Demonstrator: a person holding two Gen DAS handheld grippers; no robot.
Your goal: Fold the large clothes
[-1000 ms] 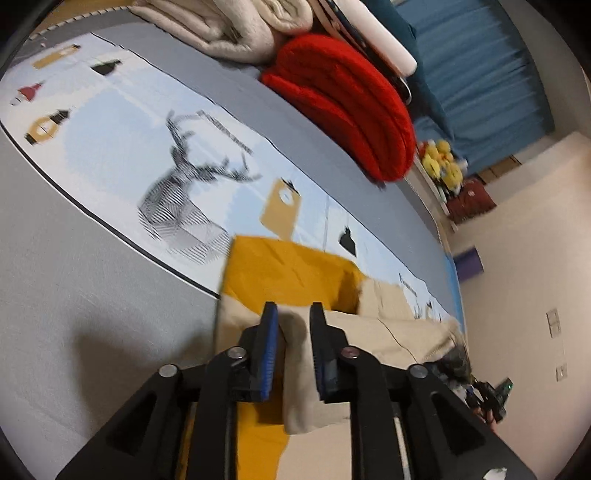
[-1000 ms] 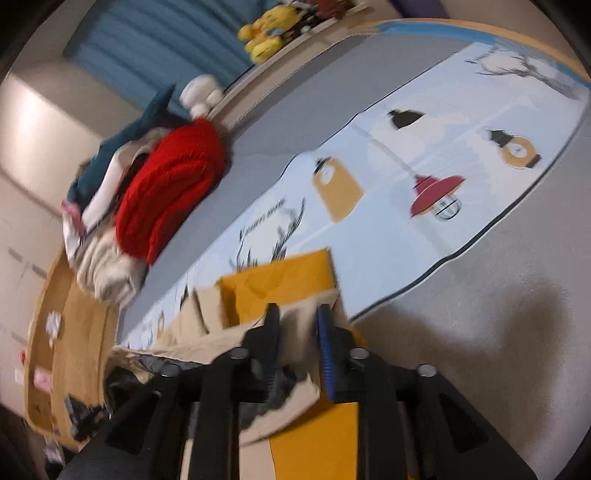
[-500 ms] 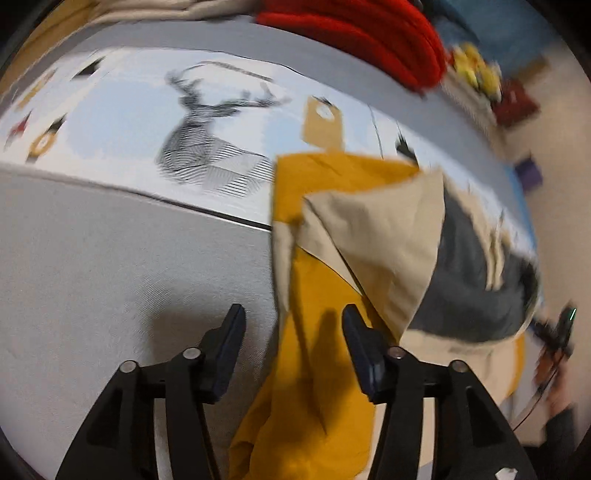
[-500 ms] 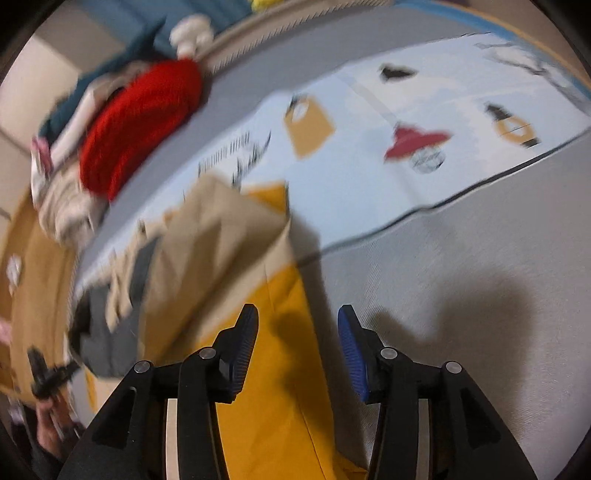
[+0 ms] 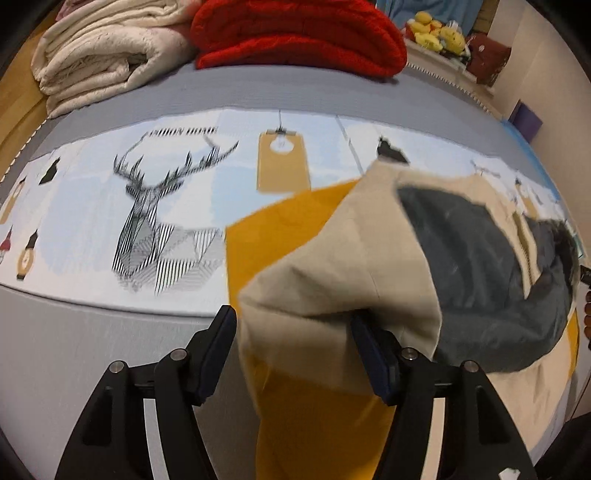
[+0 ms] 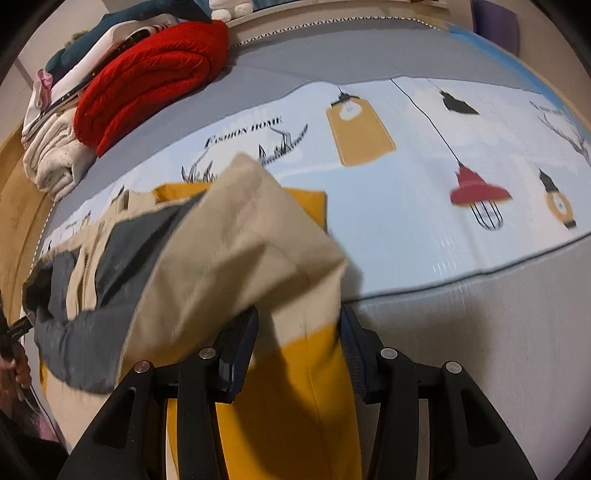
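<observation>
Two hand-held grippers were in your hands, and both pointed down at the big coat (image 5: 332,266) on the bed (image 5: 74,350). Your left hand-held gripper (image 5: 291,332) had its jaws apart and opening wider, with the tan and yellow cloth lying loose between them, though the tan fold draped over the tip of one finger. Your right hand-held gripper (image 6: 299,332) stood spread too, and the cloth ran between its jaws without being pinched. The coat lay flat on the bed, partly on the gray part and partly on the printed cover (image 6: 424,221) with the deer and lamps. Its tan flap was folded over, so the dark gray lining (image 5: 480,258) showed. A red blanket (image 5: 295,33) and a cream blanket (image 5: 99,55) sat folded at the far side of the bed, well apart from the coat.
</observation>
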